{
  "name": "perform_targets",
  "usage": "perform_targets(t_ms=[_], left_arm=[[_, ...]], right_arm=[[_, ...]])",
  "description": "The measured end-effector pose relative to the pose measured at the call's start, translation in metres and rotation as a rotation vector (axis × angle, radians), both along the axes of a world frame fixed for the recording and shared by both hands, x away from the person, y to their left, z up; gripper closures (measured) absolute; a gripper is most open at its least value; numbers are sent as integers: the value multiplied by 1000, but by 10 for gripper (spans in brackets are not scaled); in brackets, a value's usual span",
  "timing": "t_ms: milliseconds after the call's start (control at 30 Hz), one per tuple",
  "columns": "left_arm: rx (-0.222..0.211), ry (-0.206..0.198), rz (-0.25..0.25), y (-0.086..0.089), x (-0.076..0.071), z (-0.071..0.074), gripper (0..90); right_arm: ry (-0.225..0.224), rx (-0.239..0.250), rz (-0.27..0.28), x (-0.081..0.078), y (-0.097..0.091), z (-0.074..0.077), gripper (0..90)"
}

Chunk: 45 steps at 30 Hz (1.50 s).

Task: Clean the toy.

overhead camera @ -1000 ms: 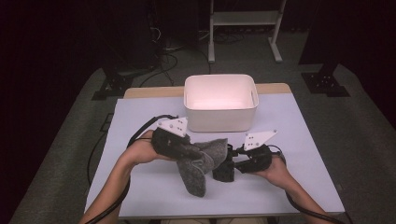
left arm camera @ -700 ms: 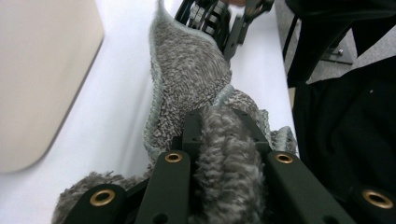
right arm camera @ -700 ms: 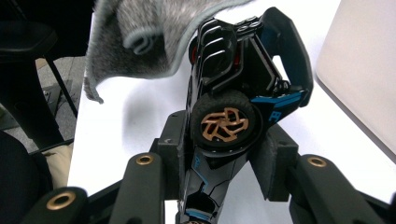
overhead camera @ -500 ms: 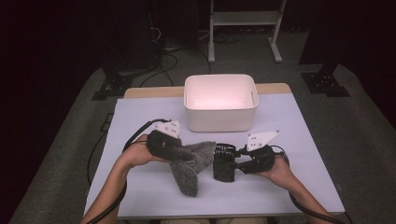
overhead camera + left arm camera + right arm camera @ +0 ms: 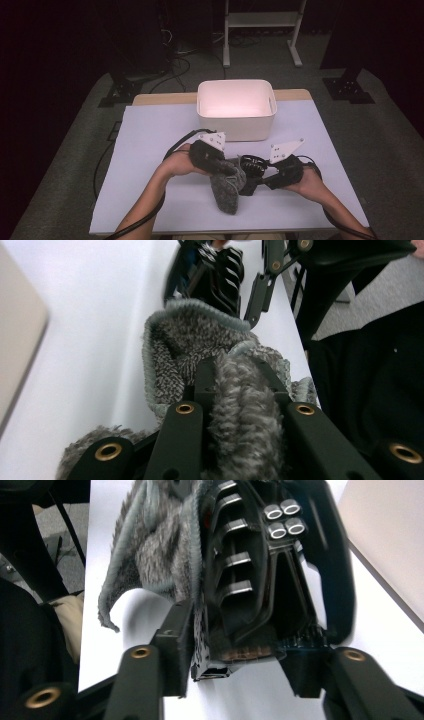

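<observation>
With the left gripper [image 5: 227, 169] clamped on the grey fleece cloth [image 5: 226, 189], which drapes onto the white table [image 5: 150, 150], wiping of the black ribbed device [image 5: 250, 172] is judged in hand (the right gripper [image 5: 257, 182], jaws just widening, loosely brackets it), so next re-seat that hold.

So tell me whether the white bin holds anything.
Empty: the high view shows the white bin's bare inside; the grey cloth lies outside on the table.
</observation>
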State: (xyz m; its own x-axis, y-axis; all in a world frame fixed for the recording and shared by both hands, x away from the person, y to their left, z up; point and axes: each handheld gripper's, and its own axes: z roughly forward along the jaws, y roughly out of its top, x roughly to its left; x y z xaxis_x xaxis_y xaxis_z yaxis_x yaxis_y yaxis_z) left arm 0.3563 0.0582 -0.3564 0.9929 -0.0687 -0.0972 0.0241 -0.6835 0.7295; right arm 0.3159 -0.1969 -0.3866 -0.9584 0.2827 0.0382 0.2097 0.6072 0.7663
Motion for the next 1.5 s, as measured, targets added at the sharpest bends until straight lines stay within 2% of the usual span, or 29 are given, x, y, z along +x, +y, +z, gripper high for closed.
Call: perform_targets(t_ms=[133, 200, 300, 400, 467, 633, 767, 900, 1100, 1233, 1333, 1400, 1500], left_arm=[[19, 10, -23, -9, 0, -6, 767], [20, 11, -23, -11, 0, -7, 766], [18, 19, -26, -8, 1, -9, 764], [18, 18, -16, -2, -1, -7, 764], [20, 13, -12, 3, -2, -5, 764], [23, 6, 7, 16, -3, -2, 764], [16, 7, 26, 30, -3, 1, 764], [31, -5, 58, 51, -4, 8, 764], [55, -23, 146, 92, -6, 24, 761], [63, -14, 171, 102, -4, 18, 761], [43, 9, 166, 98, -1, 7, 758], [41, 17, 156, 93, 0, 3, 759], [38, 22, 142, 85, 2, 0, 759]], right_arm=[[0, -5, 0, 2, -1, 4, 475], [1, -17, 0, 4, -1, 5, 518], [17, -24, 16, 3, -1, 6, 543], [19, -5, 37, 2, 1, 7, 557], [11, -9, 48, 1, 6, 9, 561], [-39, -55, 70, 1, 23, 16, 562], [-54, -65, 70, 4, 33, 19, 562], [-51, -43, 91, 10, 51, 19, 562], [-48, 24, 141, 23, 92, 19, 562], [-37, 27, 169, 31, 111, 12, 561], [-18, 32, 165, 33, 107, 6, 561], [-3, 40, 153, 32, 98, 4, 560], [5, 26, 147, 30, 84, 2, 560]])
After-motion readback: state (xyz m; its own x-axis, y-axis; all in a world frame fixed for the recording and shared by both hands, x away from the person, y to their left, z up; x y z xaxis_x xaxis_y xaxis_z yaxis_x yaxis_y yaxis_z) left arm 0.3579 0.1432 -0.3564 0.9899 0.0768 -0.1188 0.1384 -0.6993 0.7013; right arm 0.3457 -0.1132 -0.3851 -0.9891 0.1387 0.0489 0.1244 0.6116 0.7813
